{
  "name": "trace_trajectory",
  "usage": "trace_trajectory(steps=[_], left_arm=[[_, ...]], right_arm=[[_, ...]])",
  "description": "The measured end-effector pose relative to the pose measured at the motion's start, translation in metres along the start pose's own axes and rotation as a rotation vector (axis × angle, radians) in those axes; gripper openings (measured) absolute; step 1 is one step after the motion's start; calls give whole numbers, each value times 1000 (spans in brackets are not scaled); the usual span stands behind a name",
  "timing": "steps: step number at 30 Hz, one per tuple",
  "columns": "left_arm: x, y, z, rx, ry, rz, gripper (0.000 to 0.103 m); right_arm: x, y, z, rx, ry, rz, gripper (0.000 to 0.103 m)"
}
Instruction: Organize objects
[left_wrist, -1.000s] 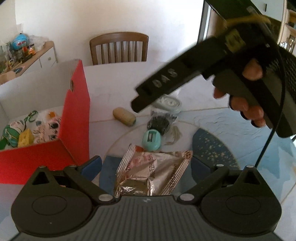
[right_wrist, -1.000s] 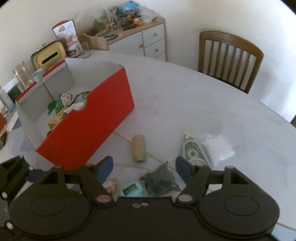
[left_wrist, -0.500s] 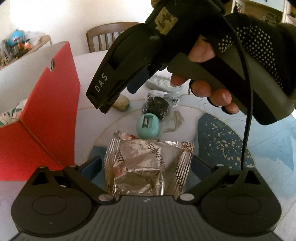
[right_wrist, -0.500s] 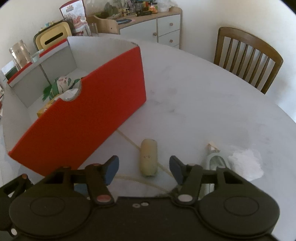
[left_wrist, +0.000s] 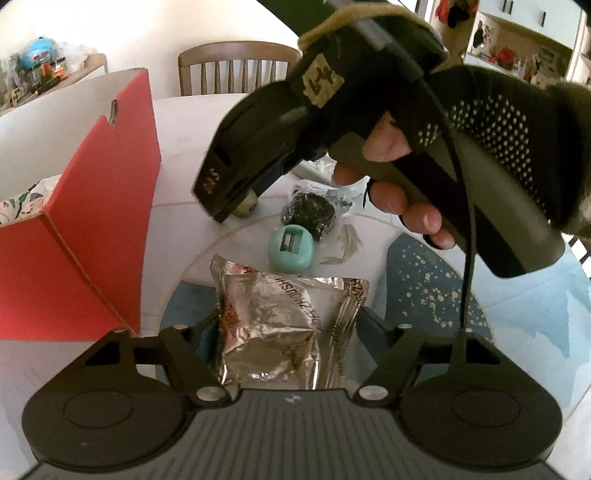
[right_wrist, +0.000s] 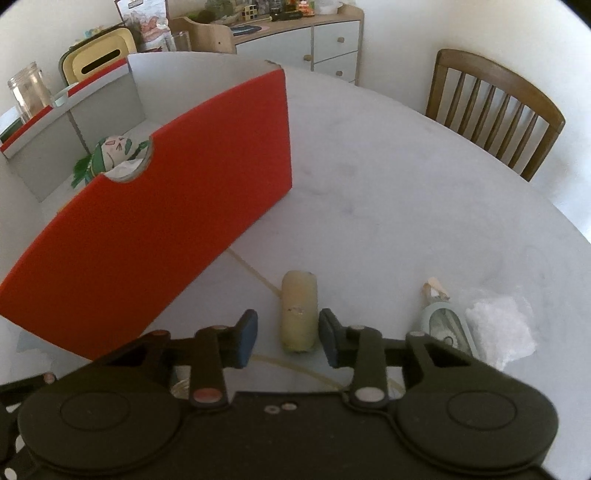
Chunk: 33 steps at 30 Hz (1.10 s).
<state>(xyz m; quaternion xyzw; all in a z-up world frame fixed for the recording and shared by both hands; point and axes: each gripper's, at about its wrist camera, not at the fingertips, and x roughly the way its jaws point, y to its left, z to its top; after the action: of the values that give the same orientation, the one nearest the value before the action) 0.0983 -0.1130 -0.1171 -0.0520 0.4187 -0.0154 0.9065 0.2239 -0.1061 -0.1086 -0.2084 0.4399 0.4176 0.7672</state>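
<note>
I note a wooden chair (right_wrist: 495, 110) behind the worktop (right_wrist: 388, 192), a cluttered sideboard (right_wrist: 295, 33), a glass jar (right_wrist: 27, 92).

Each view is taken from a gripper's wrist, angled steeply down and close over the table (right_wrist: 388, 192). Shared are the red box (left_wrist: 92, 236) and chair (right_wrist: 495, 107).

The silver foil packet (left_wrist: 286, 325), lying near in the left wrist view, carries printed dark letters that read upside down as "ZHOUSH", with red characters on its left edge too crumpled to read. A tan sticker (left_wrist: 320, 85) on the black handheld gripper body (left_wrist: 295, 122) shows handwritten marks resembling "47". Its front end bears pale, blurred letters, unreadable.
</note>
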Motion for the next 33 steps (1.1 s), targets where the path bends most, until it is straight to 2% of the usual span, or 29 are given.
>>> trace_trajectory(steps=[1, 2, 9, 18, 25, 33], left_arm=[[-2, 1, 0, -11, -3, 4, 61], [-3, 3, 1, -25, -3, -5, 60], [-13, 9, 2, -59, 7, -46, 53], [-46, 15, 2, -90, 0, -107, 52], [-85, 23, 16, -71, -45, -127, 52], [-128, 60, 37, -83, -106, -119, 52]], right_arm=[[0, 0, 0, 3, 0, -12, 24], [0, -1, 1, 7, 2, -29, 20], [-14, -3, -3, 57, -2, -31, 20], [-79, -3, -19, 92, -47, -27, 20], [-122, 9, -23, 115, -85, -36, 20], [-149, 34, -9, 128, -134, -46, 20]])
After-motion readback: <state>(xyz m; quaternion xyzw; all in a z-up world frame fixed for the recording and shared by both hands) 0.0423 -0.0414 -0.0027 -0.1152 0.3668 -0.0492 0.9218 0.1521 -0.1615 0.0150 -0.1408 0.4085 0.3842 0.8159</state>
